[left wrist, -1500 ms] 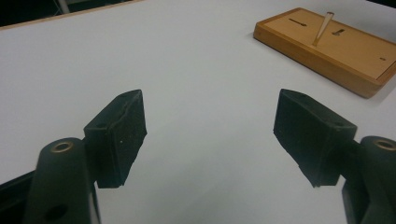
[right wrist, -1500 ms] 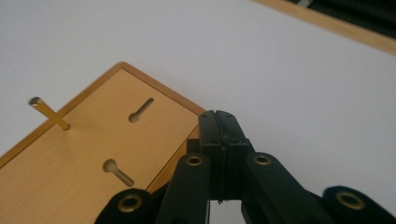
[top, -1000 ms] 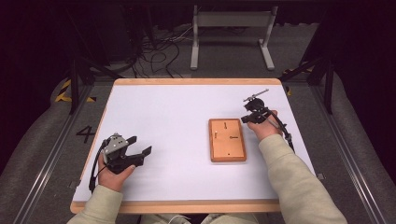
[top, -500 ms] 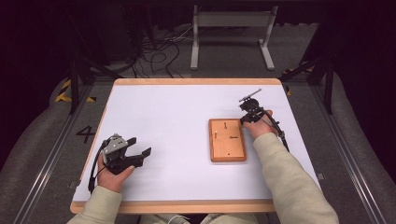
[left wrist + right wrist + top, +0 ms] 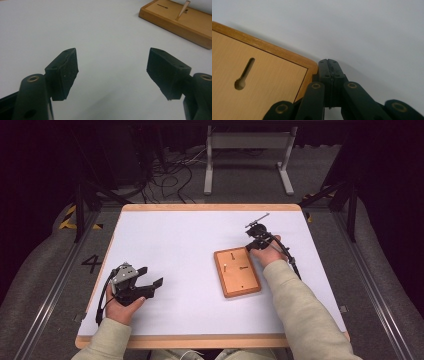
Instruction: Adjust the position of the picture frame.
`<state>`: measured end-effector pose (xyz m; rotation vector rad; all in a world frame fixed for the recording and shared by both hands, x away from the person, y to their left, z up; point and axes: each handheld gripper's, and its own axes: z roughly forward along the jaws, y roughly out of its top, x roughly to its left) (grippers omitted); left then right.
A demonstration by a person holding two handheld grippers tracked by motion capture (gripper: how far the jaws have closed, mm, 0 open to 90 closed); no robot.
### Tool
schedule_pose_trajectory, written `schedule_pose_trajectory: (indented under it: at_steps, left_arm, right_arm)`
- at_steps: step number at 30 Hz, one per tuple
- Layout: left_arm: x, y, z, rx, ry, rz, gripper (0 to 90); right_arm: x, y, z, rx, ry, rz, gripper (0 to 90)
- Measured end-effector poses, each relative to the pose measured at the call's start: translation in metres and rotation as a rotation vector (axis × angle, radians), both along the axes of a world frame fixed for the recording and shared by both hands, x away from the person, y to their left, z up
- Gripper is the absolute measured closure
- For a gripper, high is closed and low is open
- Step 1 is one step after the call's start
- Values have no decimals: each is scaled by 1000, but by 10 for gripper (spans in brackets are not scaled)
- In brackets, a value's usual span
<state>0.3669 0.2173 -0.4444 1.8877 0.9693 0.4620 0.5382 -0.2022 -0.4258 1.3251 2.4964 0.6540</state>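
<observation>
The right claw [image 5: 329,68] has its jaws pressed together with nothing between them, and its tip sits just beside the corner of the flat rectangular wooden board [image 5: 237,271], probably to push or steady it. On this board, to the left of the claw, there is a keyhole-shaped slot [image 5: 244,74]. The left claw [image 5: 112,71] rests on the white worktop [image 5: 180,245] with jaws wide apart, the board well ahead of it to the right, with a thin wooden peg [image 5: 183,9] standing up from it.

White table [image 5: 190,240] with a wooden rim, flat wooden board [image 5: 240,277] right of centre.
</observation>
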Motion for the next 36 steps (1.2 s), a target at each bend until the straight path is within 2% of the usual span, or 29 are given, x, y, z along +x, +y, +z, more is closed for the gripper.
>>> schedule_pose_trajectory:
  at_steps: [3,4,6,12,16,17,19,24,27,28,29,36]
  left_arm:
    - [0,0,0,-7,5,-2,256]
    - [-1,0,0,-8,4,0,256]
    - [-1,1,0,-9,5,-2,256]
    - [0,0,0,-6,2,-5,256]
    - [0,0,0,-4,2,-7,256]
    - [0,0,0,-7,7,-8,256]
    - [0,0,0,-4,4,-8,256]
    - [2,-2,0,-14,13,-22,278]
    - [1,-5,0,-24,39,-45,334]
    - [3,-5,1,-10,23,-53,346]
    - [3,-6,1,-10,25,-58,357]
    - [6,-12,1,-16,36,-70,366]
  right_arm:
    - [0,22,1,15,5,56,900]
    - [-1,34,2,19,3,94,900]
    - [-2,41,2,21,5,112,900]
    - [-8,79,3,15,11,243,900]
    - [-14,97,1,57,10,340,900]
    - [-16,101,1,48,-4,354,900]
    - [-17,102,2,40,-20,358,900]
    - [-31,94,19,97,-80,339,900]
    - [-48,87,29,129,-100,377,900]
    - [-55,85,32,138,-98,389,900]
    - [-63,82,34,148,-96,403,900]
    - [-115,77,39,139,-79,486,900]
